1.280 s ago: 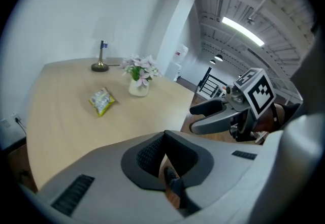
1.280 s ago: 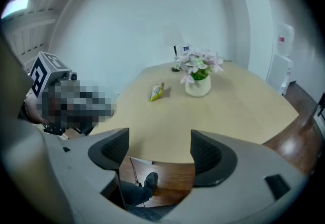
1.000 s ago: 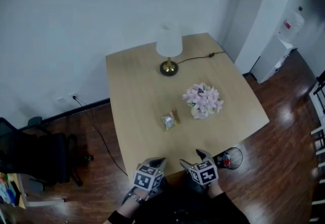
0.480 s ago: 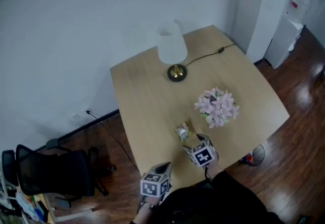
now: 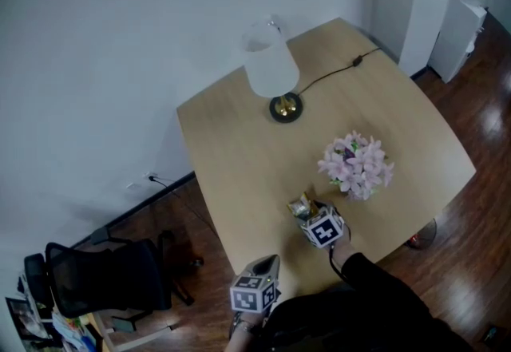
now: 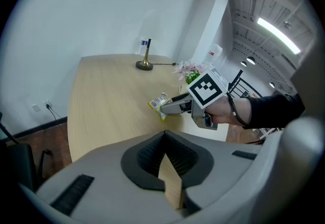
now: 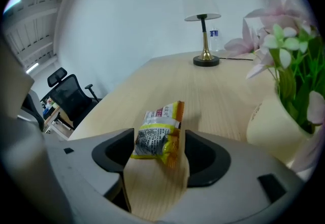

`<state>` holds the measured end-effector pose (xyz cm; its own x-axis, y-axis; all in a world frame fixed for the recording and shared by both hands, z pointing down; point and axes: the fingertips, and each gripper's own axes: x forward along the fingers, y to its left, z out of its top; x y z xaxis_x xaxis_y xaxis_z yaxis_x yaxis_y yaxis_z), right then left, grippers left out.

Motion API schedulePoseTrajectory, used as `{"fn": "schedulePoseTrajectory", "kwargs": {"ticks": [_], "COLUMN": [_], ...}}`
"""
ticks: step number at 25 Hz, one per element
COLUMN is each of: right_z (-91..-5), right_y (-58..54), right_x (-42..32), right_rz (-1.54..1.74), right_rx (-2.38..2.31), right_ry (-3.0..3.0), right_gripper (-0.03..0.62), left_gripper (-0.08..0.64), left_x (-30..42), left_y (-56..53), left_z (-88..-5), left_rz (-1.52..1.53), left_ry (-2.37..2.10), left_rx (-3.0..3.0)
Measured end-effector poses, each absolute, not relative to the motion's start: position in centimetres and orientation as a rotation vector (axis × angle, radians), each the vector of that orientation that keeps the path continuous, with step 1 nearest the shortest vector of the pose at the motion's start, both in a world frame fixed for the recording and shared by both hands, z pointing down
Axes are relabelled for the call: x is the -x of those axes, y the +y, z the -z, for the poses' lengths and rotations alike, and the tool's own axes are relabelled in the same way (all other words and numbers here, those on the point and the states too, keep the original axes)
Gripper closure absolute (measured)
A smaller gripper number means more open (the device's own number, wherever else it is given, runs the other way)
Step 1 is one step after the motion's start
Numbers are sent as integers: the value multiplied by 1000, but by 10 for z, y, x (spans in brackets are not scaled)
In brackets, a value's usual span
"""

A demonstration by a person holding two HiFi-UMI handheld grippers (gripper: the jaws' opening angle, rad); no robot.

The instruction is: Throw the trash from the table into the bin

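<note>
A crumpled yellow and silver snack wrapper (image 5: 301,204) lies on the light wooden table (image 5: 239,151) near its front edge, just left of the flower pot. My right gripper (image 5: 310,215) reaches over the table with its jaws on either side of the wrapper (image 7: 157,134). The jaws are closing and a gap still shows beside the wrapper. In the left gripper view the right gripper (image 6: 170,107) points at the wrapper (image 6: 157,102). My left gripper (image 5: 269,263) hangs at the table's front edge with its tips together and nothing between them.
A white-shaded lamp (image 5: 270,63) on a brass base stands at the back, its black cable (image 5: 335,73) running right. A pot of pink flowers (image 5: 357,163) stands right of the wrapper. A black office chair (image 5: 104,274) is on the floor at left.
My right gripper has moved forward from the table's front edge until its jaws flank the wrapper. The left gripper has stayed by the front edge, shifting a little.
</note>
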<state>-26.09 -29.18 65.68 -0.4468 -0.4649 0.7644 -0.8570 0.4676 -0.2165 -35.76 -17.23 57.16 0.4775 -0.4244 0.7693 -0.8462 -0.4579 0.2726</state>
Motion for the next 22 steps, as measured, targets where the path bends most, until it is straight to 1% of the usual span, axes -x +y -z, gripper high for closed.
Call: {"fn": "schedulePoseTrajectory", "kwargs": {"ticks": [2,3,8,12,18,22], "right_z": [-660,-660,-663,-648,-609,-597], "right_y": [-293,-294,-289,-272,-216,-166], "right_x": [262,262,260,258,256,232], "right_rz": [-805,-802,-793,-776,-766,-784], "right_rx": [-1091,-1092,-1097,-1106,-1117,-1182], "right_ry": [-2083,-2080,-2063,-2073,-2124,-2088], "right_gripper": [308,322,370,417,433,436], "left_gripper": [557,557,557,557,557,557], "left_x": [359,360,363,361,352,328], "left_y": [-172,-171,-169,-165,-148,-134], "left_z": [-572,-573,-574,-570,-566,-567], "left_rz": [-830,-829,-812,-791,-761,-739], "left_ry": [-1049,-1052,-1068,-1058,-1024,-937], "left_rx": [-2068,-2067,-2077,-2116,-2193,-2273]}}
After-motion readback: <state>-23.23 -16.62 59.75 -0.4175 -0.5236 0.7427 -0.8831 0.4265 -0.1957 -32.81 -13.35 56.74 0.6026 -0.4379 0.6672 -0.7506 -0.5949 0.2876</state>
